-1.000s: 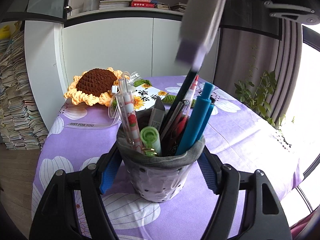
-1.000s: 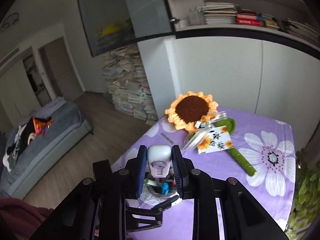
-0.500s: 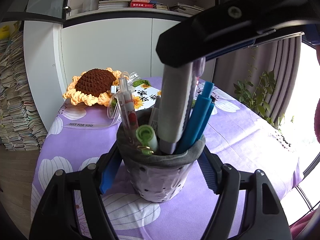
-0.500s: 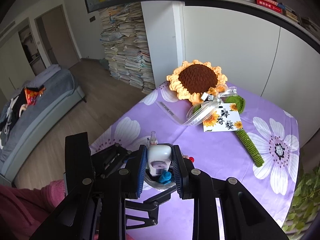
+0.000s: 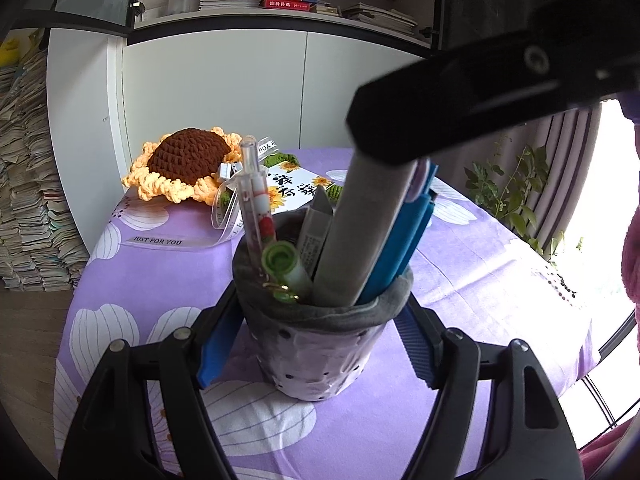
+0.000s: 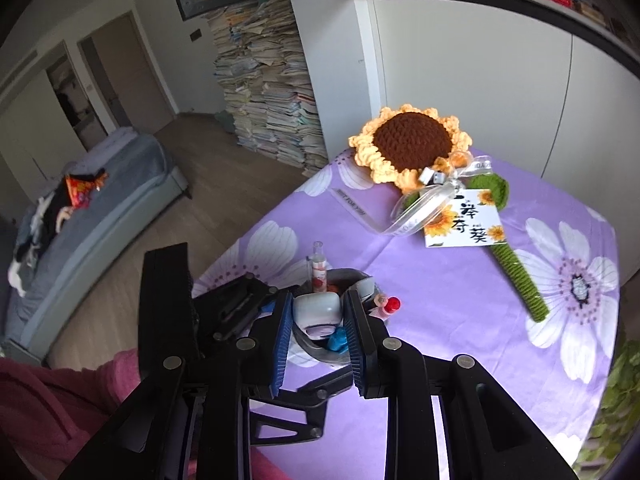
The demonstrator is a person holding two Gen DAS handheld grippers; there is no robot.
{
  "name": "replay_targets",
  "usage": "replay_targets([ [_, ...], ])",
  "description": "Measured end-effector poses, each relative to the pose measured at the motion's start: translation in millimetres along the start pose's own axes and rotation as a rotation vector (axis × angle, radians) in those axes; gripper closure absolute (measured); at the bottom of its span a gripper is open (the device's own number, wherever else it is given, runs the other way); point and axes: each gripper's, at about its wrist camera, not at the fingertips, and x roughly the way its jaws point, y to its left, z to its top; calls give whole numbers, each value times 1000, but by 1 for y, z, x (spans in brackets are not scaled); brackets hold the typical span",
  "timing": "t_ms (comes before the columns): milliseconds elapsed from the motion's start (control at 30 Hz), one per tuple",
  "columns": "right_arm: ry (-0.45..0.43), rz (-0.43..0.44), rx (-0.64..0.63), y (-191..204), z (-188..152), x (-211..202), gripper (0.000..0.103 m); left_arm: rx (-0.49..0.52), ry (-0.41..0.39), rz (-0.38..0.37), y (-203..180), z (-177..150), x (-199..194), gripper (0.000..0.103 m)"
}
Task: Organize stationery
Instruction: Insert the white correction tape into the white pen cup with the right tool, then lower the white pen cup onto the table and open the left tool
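The cup (image 5: 320, 344) stands upright on the bench (image 5: 480, 280), which is covered in a purple floral cloth. The left gripper (image 5: 316, 344) has its fingers (image 5: 218, 344) pressed against both sides of the cup, pinching it.

The right gripper (image 6: 316, 332) comes from above; its fingers (image 6: 282, 336) pinch the top of a grey marker (image 5: 360, 236), whose lower end is inside the cup. From the right wrist view, the marker's pale cap (image 6: 318, 310) sits between the blue pads.

Also in the cup: a clear pen (image 5: 256, 208) with red print, a green highlighter (image 5: 286, 266), a grey marker-like item (image 5: 314, 232) and blue pens (image 5: 404, 244).

Behind the cup, apart from it, a crochet sunflower (image 5: 186, 162) lies on the bench with a ribbon (image 5: 224, 208) and a printed card (image 5: 294, 190) attached.
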Motion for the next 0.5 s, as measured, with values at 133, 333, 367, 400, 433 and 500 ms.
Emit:
replay_targets([
  [133,-74,64,74,-14,-3,-17,59,0,-4,1,0,1,-1,30],
  [333,-333,-150,127,-35,-46,-50,35,-23,-17,-6,4,4,-3,23],
  [367,-356,-196,136,-38,-57,-50,34,-22,-14,-4,4,4,-3,23],
  [400,-366,-228,151,-43,-69,-49,34,-18,-11,2,3,4,-2,23],
  [433,-357,-242,173,-49,-81,-46,34,-13,-9,8,2,5,-2,23],
  [500,-301,-238,236,-64,-101,-36,34,-7,-7,17,1,7,-1,22],
])
